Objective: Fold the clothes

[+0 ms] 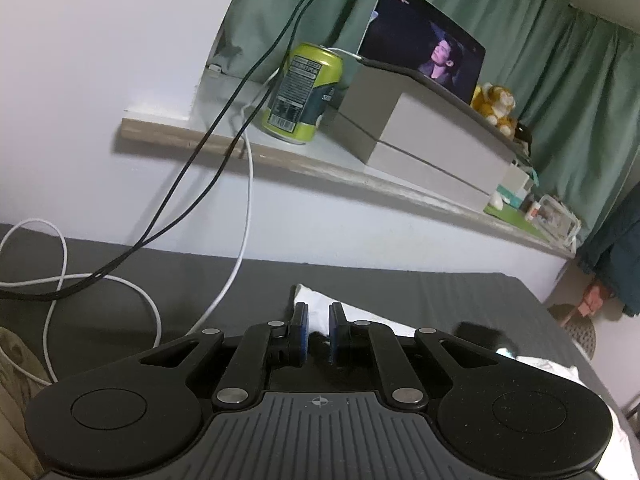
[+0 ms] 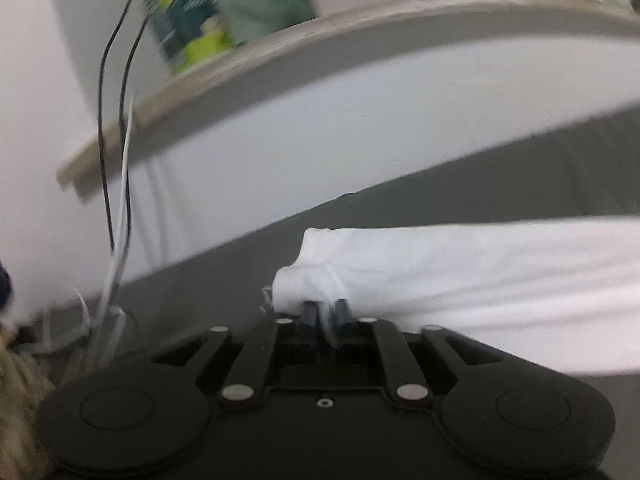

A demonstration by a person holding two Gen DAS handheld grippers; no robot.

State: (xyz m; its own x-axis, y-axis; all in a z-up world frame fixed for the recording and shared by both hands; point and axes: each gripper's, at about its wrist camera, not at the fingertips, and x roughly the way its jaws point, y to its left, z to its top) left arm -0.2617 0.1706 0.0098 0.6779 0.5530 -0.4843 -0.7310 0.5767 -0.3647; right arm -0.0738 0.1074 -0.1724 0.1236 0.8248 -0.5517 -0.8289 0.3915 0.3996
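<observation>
A white garment [image 2: 460, 276] lies on the dark grey bed sheet [image 2: 200, 292]. My right gripper [image 2: 325, 312] is shut on the garment's near left edge, with cloth bunched between the fingers. In the left wrist view the same white garment [image 1: 320, 312] shows just beyond my left gripper [image 1: 318, 320]. Its blue-padded fingers stand a narrow gap apart over the garment's corner. Nothing is clearly pinched between them. The right gripper [image 1: 486, 338] shows as a dark blur to the right.
A wall shelf [image 1: 320, 166] holds a green can [image 1: 302, 94], grey boxes [image 1: 432, 140], a tablet [image 1: 420, 40] playing video and a plush toy [image 1: 496, 106]. Black and white cables [image 1: 224, 184] hang down onto the sheet. A beige blanket [image 1: 16, 384] lies at the left.
</observation>
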